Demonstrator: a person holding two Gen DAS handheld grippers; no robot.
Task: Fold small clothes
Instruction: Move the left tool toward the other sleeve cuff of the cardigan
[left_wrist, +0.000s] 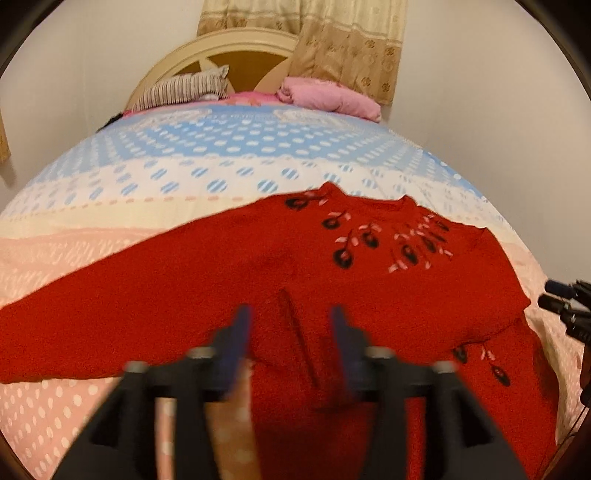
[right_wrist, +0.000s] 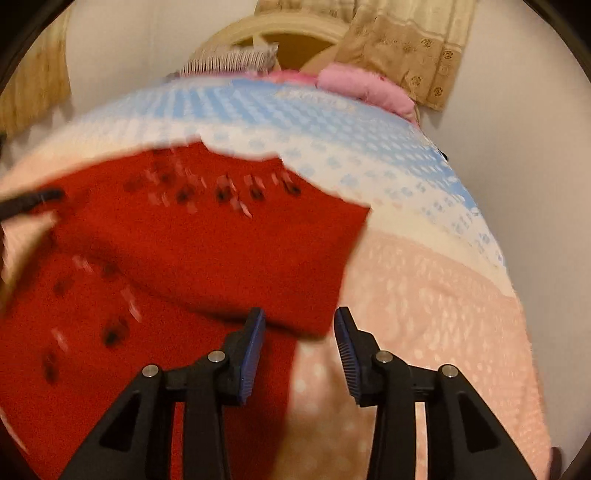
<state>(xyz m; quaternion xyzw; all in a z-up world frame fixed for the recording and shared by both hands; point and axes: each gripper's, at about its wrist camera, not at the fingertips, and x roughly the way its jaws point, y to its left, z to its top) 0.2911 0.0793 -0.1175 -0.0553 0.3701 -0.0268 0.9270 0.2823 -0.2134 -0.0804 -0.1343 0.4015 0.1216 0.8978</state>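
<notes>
1. Red sweater (left_wrist: 229, 266) lies spread on the bed (left_wrist: 221, 155), neckline toward the headboard (left_wrist: 236, 51), hem toward the person. One sleeve (left_wrist: 74, 325) runs long across the bed to the left; in the right wrist view the other sleeve (right_wrist: 229, 258) seems already laid across the body, though blur makes this uncertain.

2. Left claw (left_wrist: 291, 328): jaws wide, nothing between them, hovering over the lower body of the sweater near a raised crease (left_wrist: 299, 339). Whether the tips touch the knit I cannot tell; the view is smeared.

3. Right claw (right_wrist: 299, 328): jaws wide, empty, sitting right at the sweater's right edge, red cloth under the left finger (right_wrist: 253, 343) and pink bedspread under the right one.

4. Key relation: the outstretched sleeve's long axis runs left to right, well off to the left of the left claw. The left hand is the nearer one by far; the right is on the opposite edge.

5. My guess: the left claw should travel leftward along that sleeve and bring it inward over the body.

6. Risk: thick fuzzy knit may bunch if pinched mid-sleeve instead of near the cuff.
</notes>
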